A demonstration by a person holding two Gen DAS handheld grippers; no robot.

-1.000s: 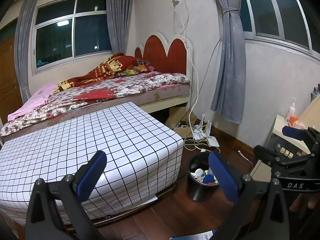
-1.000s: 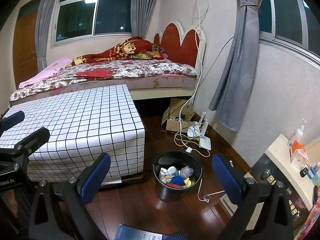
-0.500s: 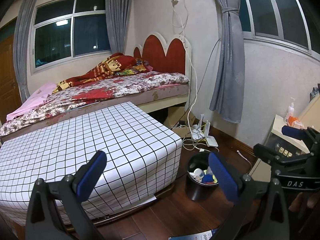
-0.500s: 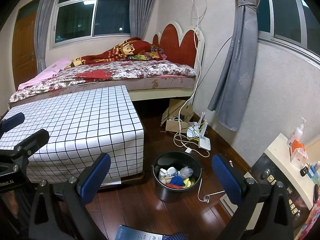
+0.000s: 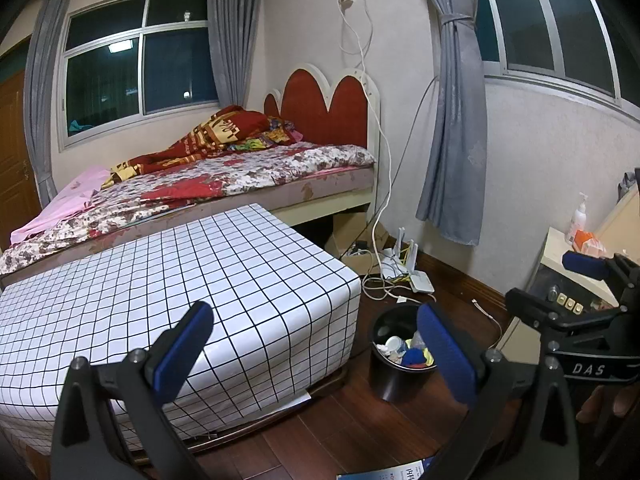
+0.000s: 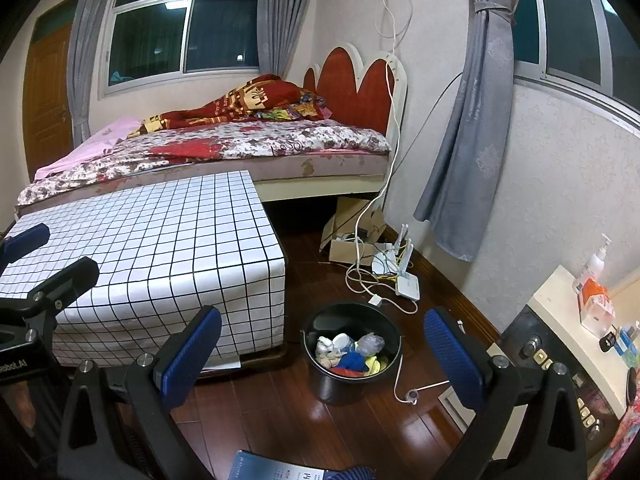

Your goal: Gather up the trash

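Bedroom floor, dark wood. Black bin [image 6: 351,354] stands on it just right of the low surface [image 6: 160,240] draped in a white cloth with a black grid. Bin holds trash [image 6: 352,354] — white crumpled pieces, a clear plastic wad, something blue, something yellow and red; the fill sits below the rim. In the left wrist view the same bin [image 5: 394,372] is partly hidden behind the right blue pad.

Left gripper [image 5: 316,350]: jaws wide, nothing between the blue pads, held above the near corner of the gridded surface and the floor. Right gripper [image 6: 320,356]: jaws wide as well, empty, with the bin framed between the pads, lower and farther off. Each gripper shows at the edge of the other's view — both side by side, apart. Fingertips of a hand [image 5: 604,402] show at the right edge under the right gripper's frame.

Far side: bed [image 6: 240,148] with a floral cover, red quilt and red headboard. Right of the bed, a cardboard box [image 6: 352,236], a white router [image 6: 402,264] and loose white cables [image 6: 360,276] on the floor by the wall. Near right: cream cabinet top [image 6: 560,308] with a pump bottle [image 6: 596,258] and an orange pack. Printed paper [image 6: 276,468] at the near edge of the floor; what it is, cannot tell.
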